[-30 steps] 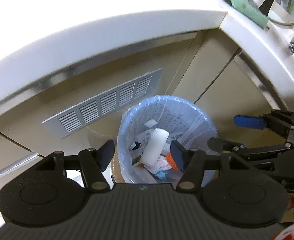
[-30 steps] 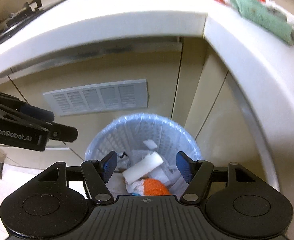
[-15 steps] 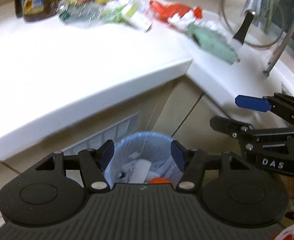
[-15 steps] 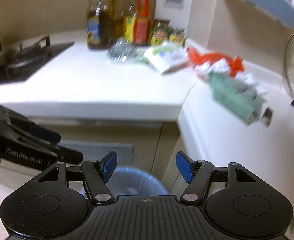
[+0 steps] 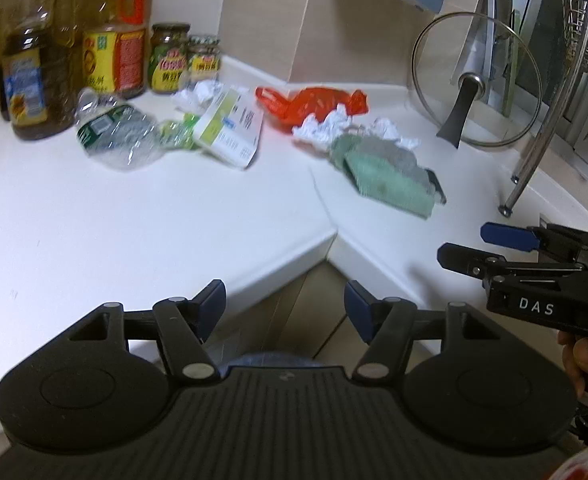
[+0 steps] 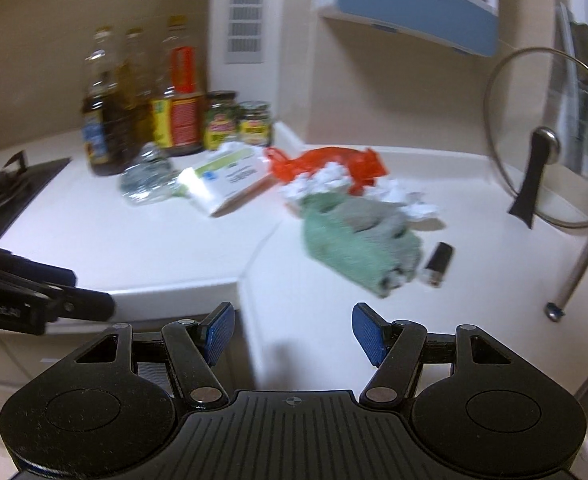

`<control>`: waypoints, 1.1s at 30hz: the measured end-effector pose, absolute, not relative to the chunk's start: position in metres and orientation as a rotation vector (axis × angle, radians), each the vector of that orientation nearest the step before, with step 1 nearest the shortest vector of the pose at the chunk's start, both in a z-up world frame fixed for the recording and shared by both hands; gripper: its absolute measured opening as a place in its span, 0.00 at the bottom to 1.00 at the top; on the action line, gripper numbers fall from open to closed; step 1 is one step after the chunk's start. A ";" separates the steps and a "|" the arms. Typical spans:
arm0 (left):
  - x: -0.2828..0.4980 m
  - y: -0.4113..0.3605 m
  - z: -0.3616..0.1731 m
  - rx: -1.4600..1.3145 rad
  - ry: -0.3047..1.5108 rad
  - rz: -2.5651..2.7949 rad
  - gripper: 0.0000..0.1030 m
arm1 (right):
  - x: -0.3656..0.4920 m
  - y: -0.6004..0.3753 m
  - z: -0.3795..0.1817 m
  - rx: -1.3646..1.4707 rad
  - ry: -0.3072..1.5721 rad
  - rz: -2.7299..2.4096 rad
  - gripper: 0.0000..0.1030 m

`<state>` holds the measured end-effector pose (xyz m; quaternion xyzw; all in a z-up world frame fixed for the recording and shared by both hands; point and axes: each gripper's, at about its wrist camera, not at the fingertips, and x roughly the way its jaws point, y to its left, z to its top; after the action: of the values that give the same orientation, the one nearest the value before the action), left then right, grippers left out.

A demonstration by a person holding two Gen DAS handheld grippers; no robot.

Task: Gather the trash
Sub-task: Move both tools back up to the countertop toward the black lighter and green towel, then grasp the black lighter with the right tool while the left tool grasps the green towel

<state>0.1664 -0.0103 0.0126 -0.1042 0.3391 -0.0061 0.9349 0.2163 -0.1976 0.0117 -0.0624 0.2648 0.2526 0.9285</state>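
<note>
Lying scattered along the back of a white corner countertop (image 5: 142, 216) is the trash. A crushed clear plastic bottle (image 5: 122, 136) lies on its side at the left, touching a flattened white and green carton (image 5: 232, 126) just beside it. To the right of the carton sits a crumpled orange plastic bag (image 5: 314, 106), with crumpled white paper (image 5: 326, 128) bunched against its front edge. A folded green cloth (image 5: 386, 176) lies in front of the paper, nearer the counter's edge, and a small black lighter (image 6: 438, 264) rests just beside the cloth on its right.

Both grippers are held at the near edge of the counter, well apart from the trash. The left gripper (image 5: 286, 308) has its blue-padded jaws apart with nothing between them; they have just been opening a little further. The right gripper (image 6: 294, 334) also has its jaws apart and empty, and a person's fingers (image 5: 586, 360) wrap its handle.

Behind the trash, bottles of cooking oil (image 5: 34, 64) and two jars (image 5: 182, 64) stand against the wall. A glass pot lid (image 5: 474, 80) leans upright at the right. A gas stove (image 6: 10, 188) sits at the far left. Below the counter corner, a sliver of the blue-lined bin (image 5: 270, 360) shows between the left gripper's fingers.
</note>
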 end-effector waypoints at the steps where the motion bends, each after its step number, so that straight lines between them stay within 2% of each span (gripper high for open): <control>1: 0.170 -0.012 0.014 -0.210 0.690 -0.014 0.61 | 0.221 -0.202 0.012 -0.122 0.542 0.507 0.63; 21: 0.275 -0.066 0.024 -0.161 0.683 -0.023 0.66 | 0.360 -0.261 0.001 0.019 0.641 0.359 0.62; 22: 0.279 -0.068 0.023 -0.161 0.686 -0.019 0.66 | 0.367 -0.261 -0.002 0.017 0.650 0.360 0.60; 24: 0.288 -0.071 0.022 -0.163 0.689 -0.014 0.66 | 0.380 -0.260 -0.009 0.016 0.673 0.366 0.45; 27: 0.301 -0.075 0.020 -0.164 0.699 -0.006 0.66 | 0.394 -0.258 -0.018 0.010 0.698 0.363 0.41; 33: 0.322 -0.084 0.016 -0.151 0.721 -0.007 0.66 | 0.400 -0.253 -0.026 -0.029 0.692 0.389 0.39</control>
<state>0.3217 -0.0839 0.0165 -0.0736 0.3525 -0.0033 0.9329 0.4000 -0.2534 -0.0260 -0.0141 0.3368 0.1896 0.9222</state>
